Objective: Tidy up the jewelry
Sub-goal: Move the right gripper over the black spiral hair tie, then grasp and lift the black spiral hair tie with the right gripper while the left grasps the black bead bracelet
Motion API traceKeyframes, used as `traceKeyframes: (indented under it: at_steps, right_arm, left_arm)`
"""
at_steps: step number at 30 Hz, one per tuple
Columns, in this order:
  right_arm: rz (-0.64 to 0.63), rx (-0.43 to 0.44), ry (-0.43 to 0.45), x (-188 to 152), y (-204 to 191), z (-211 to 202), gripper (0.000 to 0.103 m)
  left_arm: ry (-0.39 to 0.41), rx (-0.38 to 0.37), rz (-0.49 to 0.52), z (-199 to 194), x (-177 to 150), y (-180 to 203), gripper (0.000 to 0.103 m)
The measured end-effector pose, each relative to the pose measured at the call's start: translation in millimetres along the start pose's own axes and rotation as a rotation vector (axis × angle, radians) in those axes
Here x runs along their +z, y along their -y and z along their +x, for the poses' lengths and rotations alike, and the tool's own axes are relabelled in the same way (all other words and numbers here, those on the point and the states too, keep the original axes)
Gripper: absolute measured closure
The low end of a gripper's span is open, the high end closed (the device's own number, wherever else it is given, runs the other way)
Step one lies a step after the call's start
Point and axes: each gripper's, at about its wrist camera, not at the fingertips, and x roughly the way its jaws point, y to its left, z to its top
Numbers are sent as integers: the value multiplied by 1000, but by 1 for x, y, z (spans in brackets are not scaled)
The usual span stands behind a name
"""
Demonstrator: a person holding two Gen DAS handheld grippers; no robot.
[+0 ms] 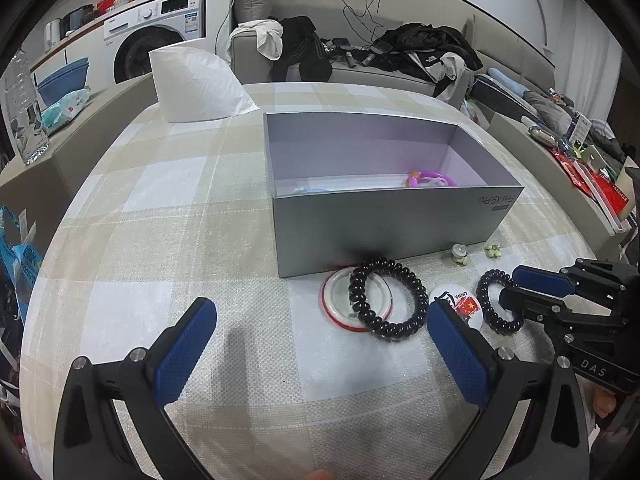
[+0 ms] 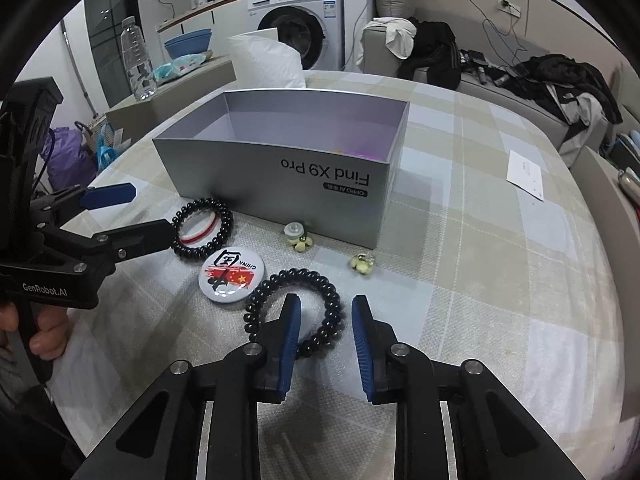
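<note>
Right gripper fingers half spread, straddling rim of black coil bracelet on checked cloth, left gripper wide apart over bare cloth, grey box reading "Find X9 Pro", badge reading "CHINA".

Wide-apart left gripper jaws face a black coil bracelet beside the grey box.

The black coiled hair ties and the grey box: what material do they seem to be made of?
The two coiled hair ties look like glossy black plastic: smooth spiral coils with bright highlights, no fabric weave. The grey box looks like matte cardboard with a slight metallic sheen: thin straight walls, sharp folded corners and printed lettering. I cannot confirm either by sight alone.
</note>
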Motion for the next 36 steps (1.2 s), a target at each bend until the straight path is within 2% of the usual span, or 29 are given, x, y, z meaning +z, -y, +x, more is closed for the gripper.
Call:
traceKeyframes:
  at_steps: [7, 9, 13, 15, 18, 21, 23, 25, 26, 36]
  right_arm:
    - [-10, -16, 5, -1, -3, 2, 78]
    - [10, -25, 8, 0, -1, 2, 88]
    - [10, -49, 10, 1, 0, 2, 94]
    - [9, -49, 12, 1, 0, 2, 95]
    - [12, -25, 46, 1, 0, -5, 95]
    - [27, 2, 79, 2, 3, -12, 95]
    - [35, 9, 99, 4, 3, -16, 95]
    - [42, 20, 112, 5, 4, -19, 95]
    - [47, 27, 115, 5, 5, -20, 95]
    - [59, 39, 131, 7, 7, -23, 95]
  left_arm:
    - [0, -5, 2, 0, 1, 0, 1]
    - [3, -13, 10, -1, 0, 2, 1]
    - [21, -44, 36, -6, 0, 6, 3]
    - [30, -57, 54, -8, 0, 9, 8]
    - [41, -76, 69, -10, 0, 12, 25]
    - [36, -100, 65, -9, 1, 12, 46]
    - [31, -110, 59, -8, 2, 11, 70]
    - [24, -113, 53, -5, 4, 10, 80]
    - [20, -112, 51, -4, 5, 10, 83]
    - [-27, -78, 61, 8, 7, 15, 92]
